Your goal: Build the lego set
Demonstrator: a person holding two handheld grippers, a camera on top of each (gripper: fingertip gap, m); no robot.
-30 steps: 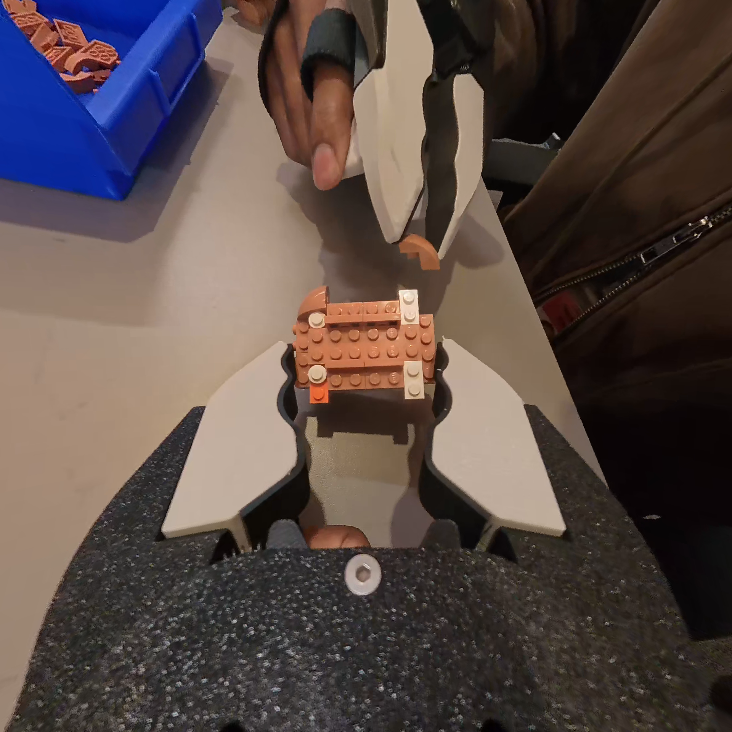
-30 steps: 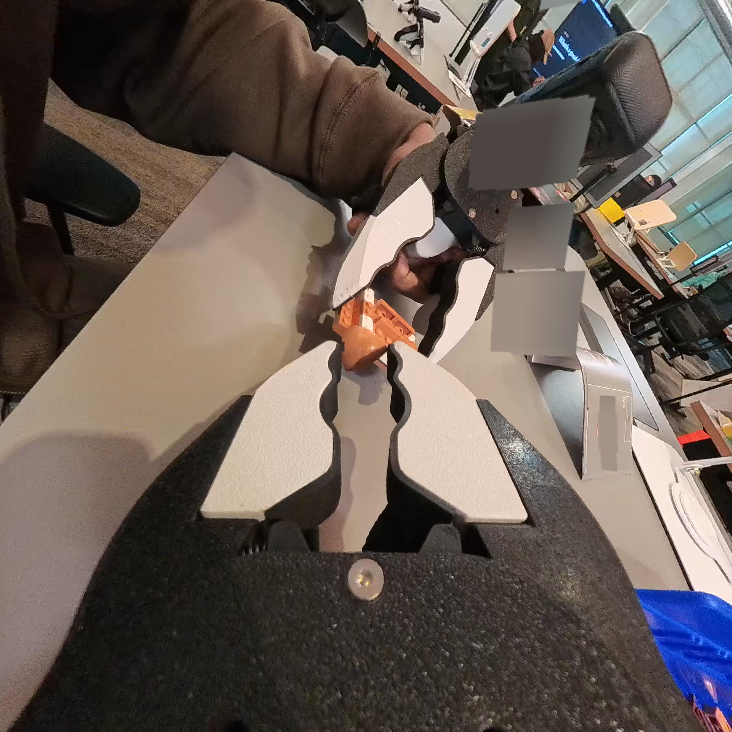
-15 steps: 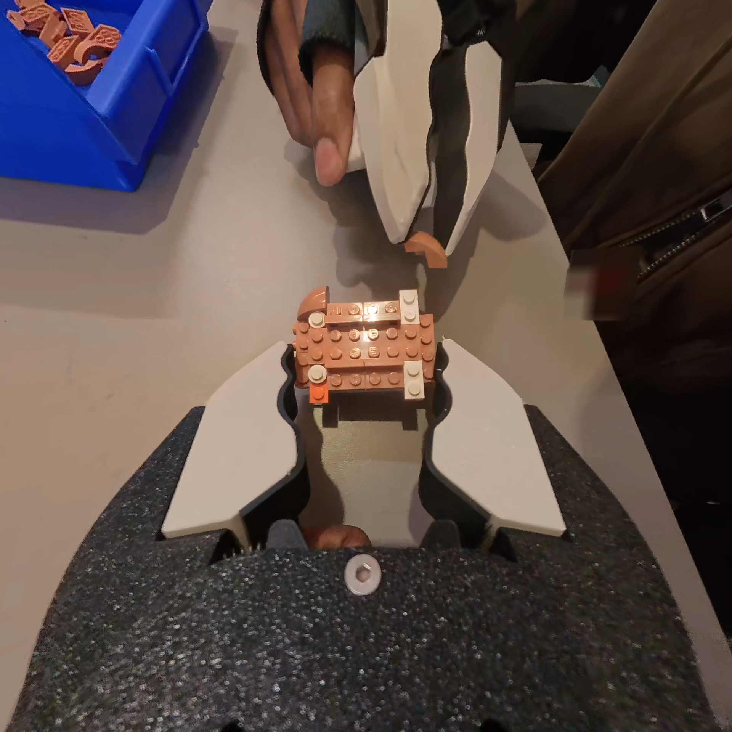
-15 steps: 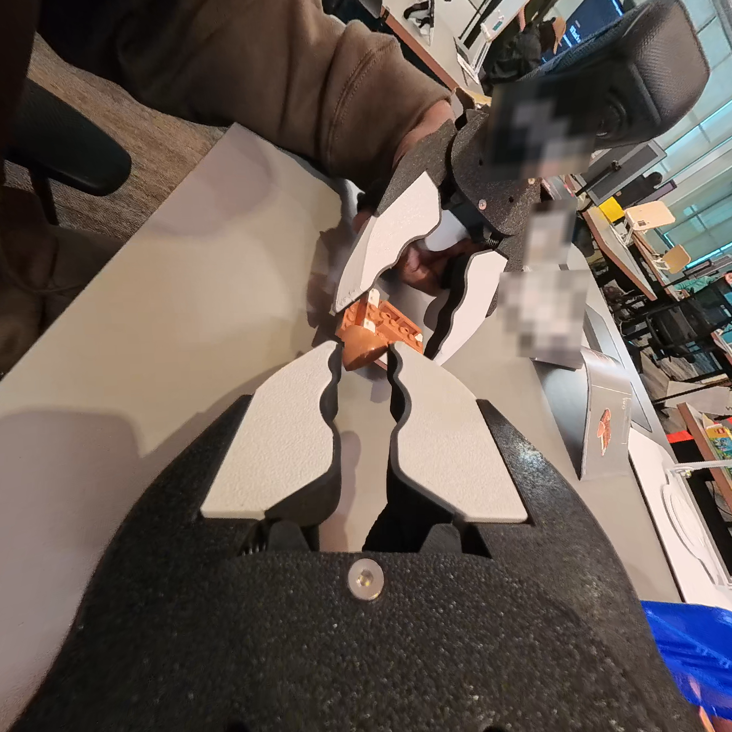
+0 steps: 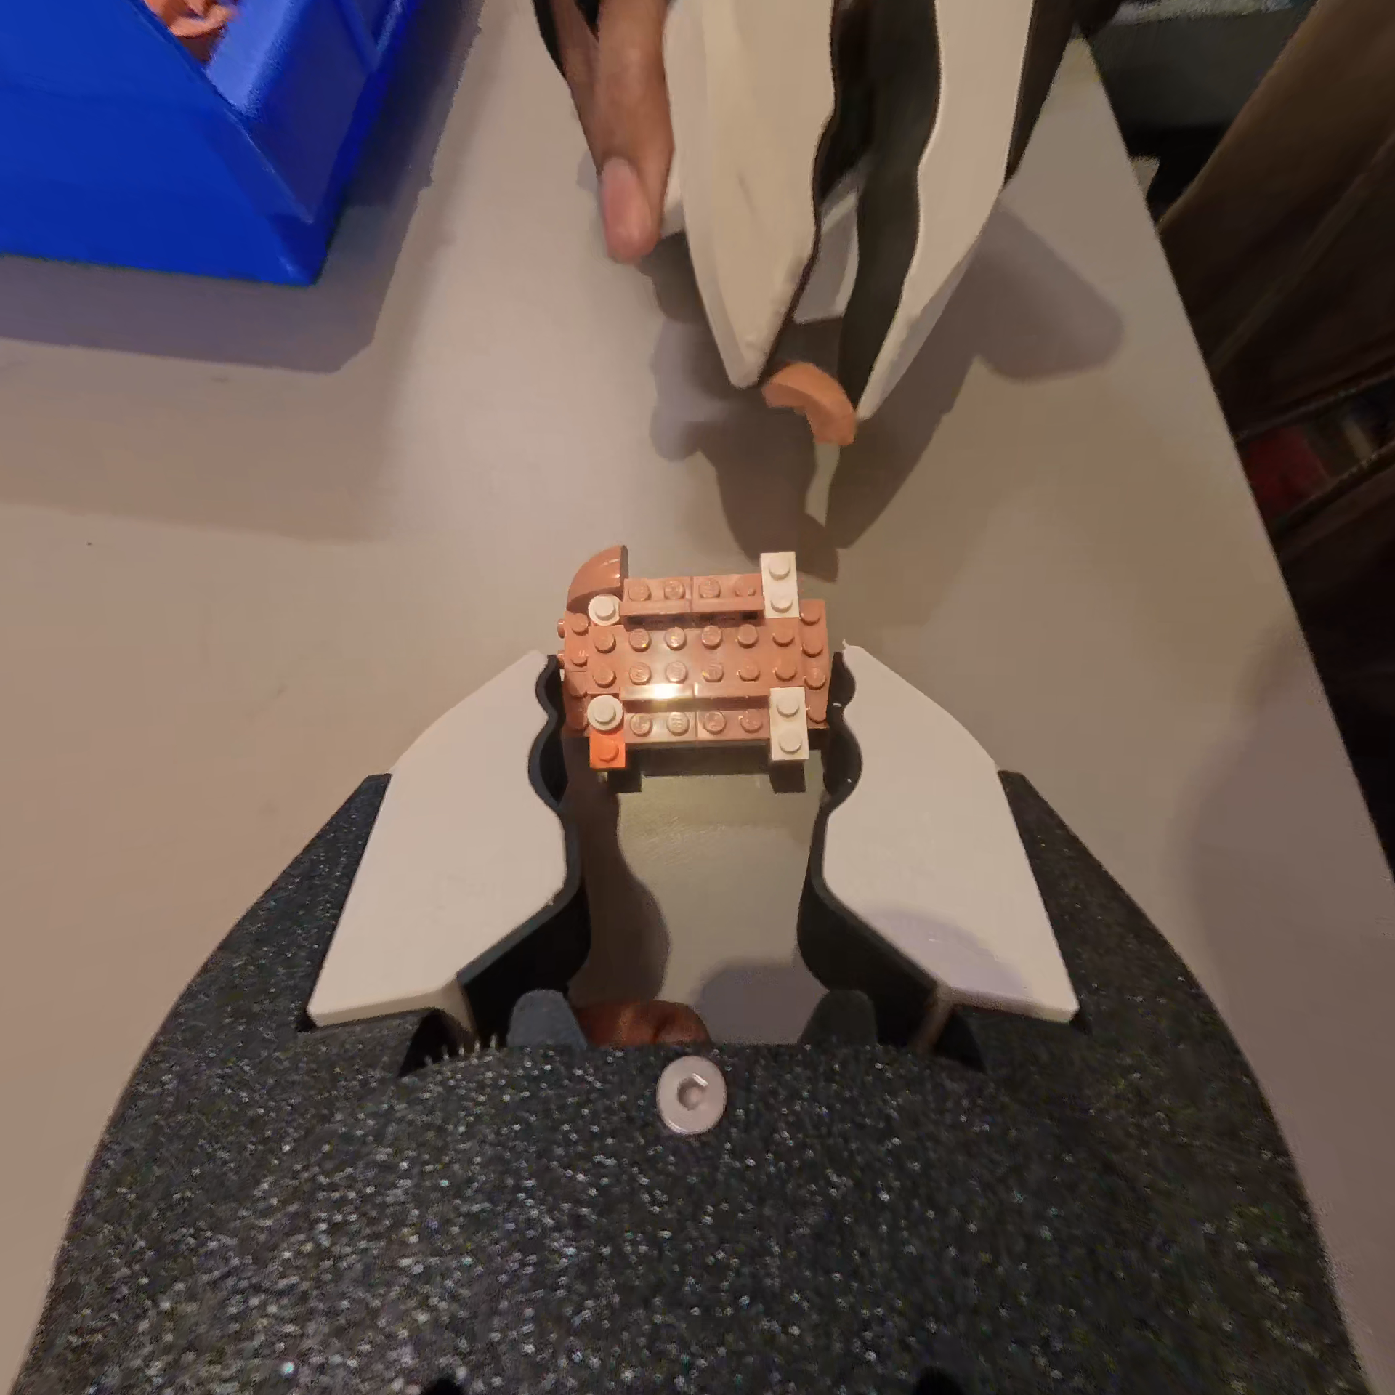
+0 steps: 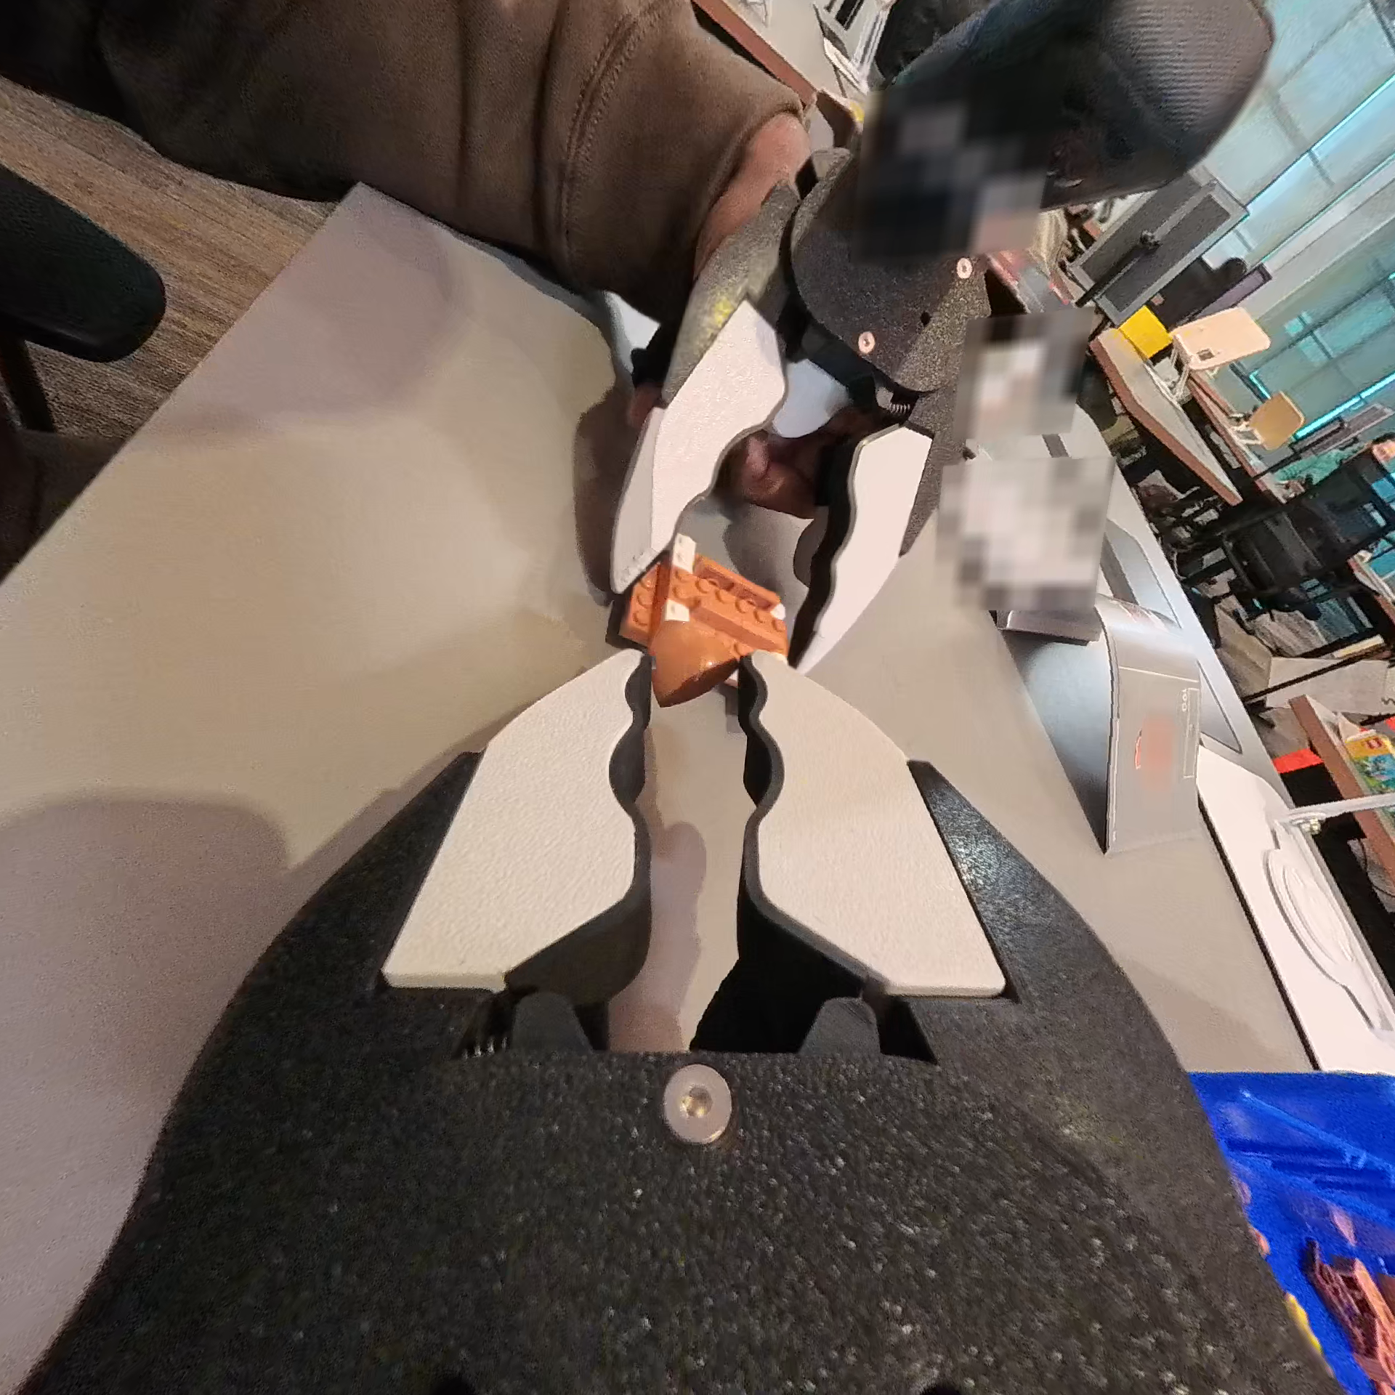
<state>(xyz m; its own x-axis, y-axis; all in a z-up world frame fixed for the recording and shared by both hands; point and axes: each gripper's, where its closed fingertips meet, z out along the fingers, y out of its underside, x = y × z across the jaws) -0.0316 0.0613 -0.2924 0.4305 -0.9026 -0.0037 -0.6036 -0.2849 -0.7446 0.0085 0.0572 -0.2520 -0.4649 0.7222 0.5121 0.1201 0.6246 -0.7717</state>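
- My left gripper (image 5: pixel 698 679) sits low over the table, fingers pointing straight ahead, and they're clamped on the two short ends of the brown lego build (image 5: pixel 694 664), holding it studs-up.
- My right gripper (image 5: pixel 808 392) comes in from the far side, tips angled down toward me, nearly closed on a small curved brown piece (image 5: pixel 811 396) pinched right at the tips, a bit beyond the build and not touching it.
- My right hand (image 5: pixel 615 113) wraps that gripper's handle, one finger sticking out alongside the white finger.
- A brown sleeve (image 6: pixel 453 113) covers my left arm.
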